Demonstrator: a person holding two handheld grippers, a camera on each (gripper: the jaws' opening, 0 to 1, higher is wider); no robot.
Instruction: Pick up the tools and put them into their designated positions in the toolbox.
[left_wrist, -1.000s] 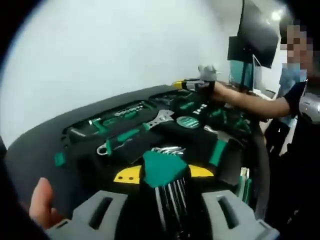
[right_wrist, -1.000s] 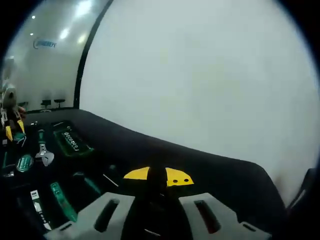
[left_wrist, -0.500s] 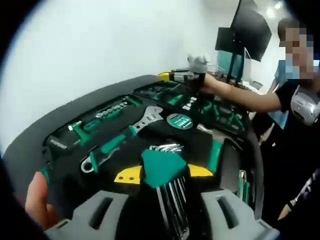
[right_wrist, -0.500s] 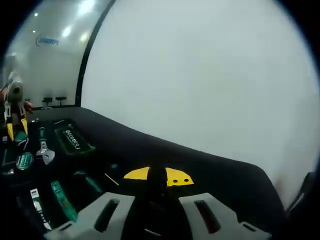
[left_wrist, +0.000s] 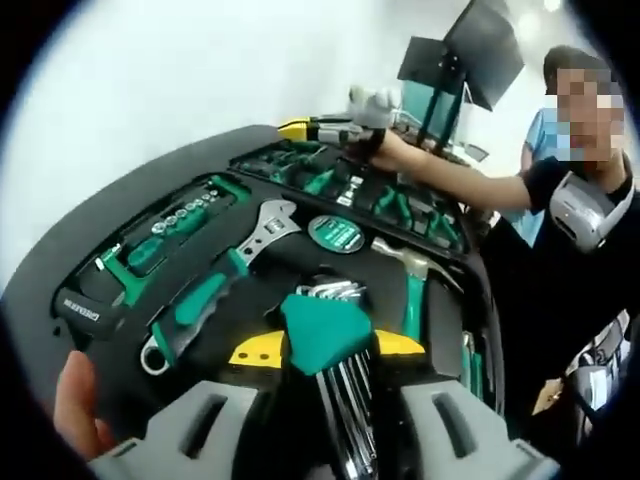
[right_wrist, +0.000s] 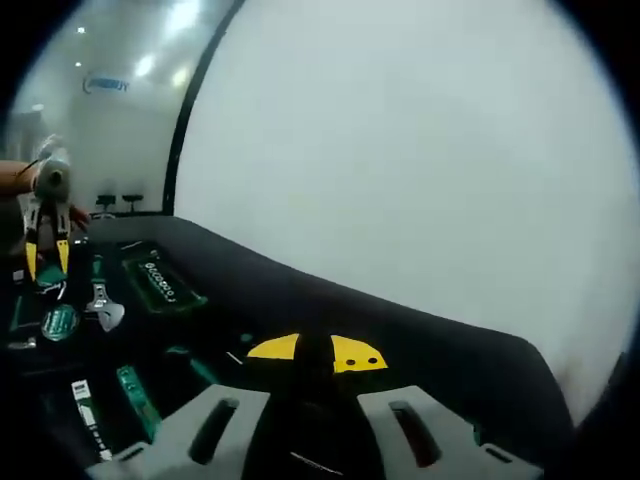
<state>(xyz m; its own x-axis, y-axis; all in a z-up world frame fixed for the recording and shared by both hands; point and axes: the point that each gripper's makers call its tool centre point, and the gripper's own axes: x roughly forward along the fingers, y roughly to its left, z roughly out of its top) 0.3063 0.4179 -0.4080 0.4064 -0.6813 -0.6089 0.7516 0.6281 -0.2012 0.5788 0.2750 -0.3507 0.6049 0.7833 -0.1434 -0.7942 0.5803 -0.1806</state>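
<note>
— Jaws first: what is the left gripper (left_wrist: 322, 352) doing?

— It is pinching a green holder of hex keys (left_wrist: 330, 345), low in the middle of the left gripper view. The yellow pads are pressing in from both sides and the steel keys are fanning down toward the bottom edge.

— And where is the toolbox (left_wrist: 90, 262) sitting?

— It is spreading across the centre of that view, a black tray with cut-out slots. An adjustable wrench (left_wrist: 222, 282) with a green grip is lying diagonally in the left-centre, a row of sockets (left_wrist: 185, 211) is running above it toward the upper left, and a round green tape measure (left_wrist: 336, 233) is resting just above centre. A hammer (left_wrist: 410, 284) with a green handle is lying right of centre.

— Is the right gripper (left_wrist: 332, 128) showing there too?

— Yes, it is reaching in at the upper middle over the far edge of the tray, with the person's forearm (left_wrist: 455, 184) stretching back toward the right. I cannot tell from there how its jaws are standing.

— And in the right gripper view?

— The right gripper's yellow pads are meeting at the lower centre, pressed together with nothing visible between them. The toolbox (right_wrist: 420, 335) is filling the lower half as a dark sweep, with the wrench (right_wrist: 103, 305) and tape measure (right_wrist: 59, 321) small at the left edge. The left gripper (right_wrist: 46, 225) is hanging at the far left, too small to read.
</note>
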